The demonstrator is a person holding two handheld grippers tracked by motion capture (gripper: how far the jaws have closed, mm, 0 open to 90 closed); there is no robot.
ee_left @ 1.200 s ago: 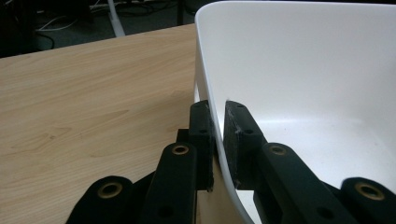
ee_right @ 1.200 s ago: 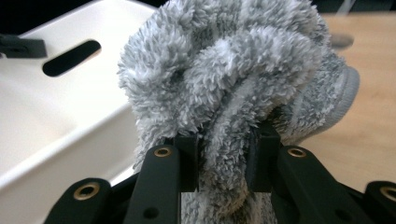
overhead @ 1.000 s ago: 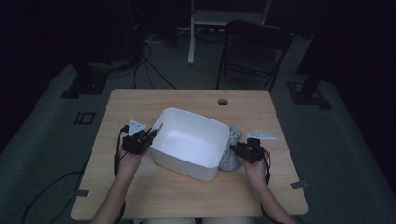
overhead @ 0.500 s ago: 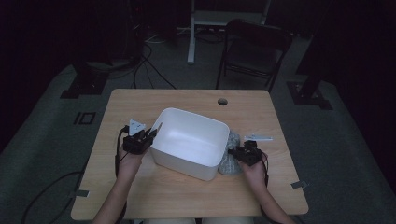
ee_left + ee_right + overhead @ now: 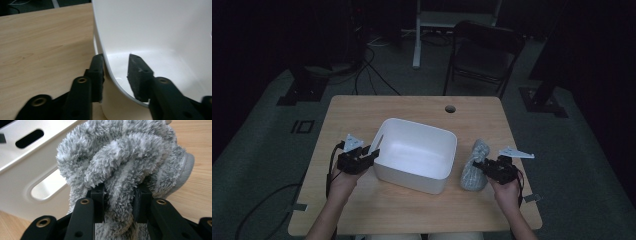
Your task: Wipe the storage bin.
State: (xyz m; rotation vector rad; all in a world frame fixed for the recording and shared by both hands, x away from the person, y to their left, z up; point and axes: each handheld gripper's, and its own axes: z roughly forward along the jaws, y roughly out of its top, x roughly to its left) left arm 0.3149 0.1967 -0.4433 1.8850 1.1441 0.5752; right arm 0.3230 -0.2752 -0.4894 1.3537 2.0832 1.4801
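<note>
High view: white tub [image 5: 417,150] sits mid-table [image 5: 412,107]; left gripper [image 5: 373,152] at its left rim, right gripper [image 5: 478,165] at grey fluffy cloth [image 5: 473,170] lying just right of the tub.

Left gripper view: jaws straddle the tub wall [image 5: 110,75] and have just been opening; one pad stands clear.

Right gripper view: jaws pinch a fold of the cloth [image 5: 122,170], which rests against the tub's side.

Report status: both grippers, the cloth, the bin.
Left gripper opening, jaws astride white bin rim. Right gripper shut on grey fluffy cloth, beside bin. Nothing in the way.
</note>
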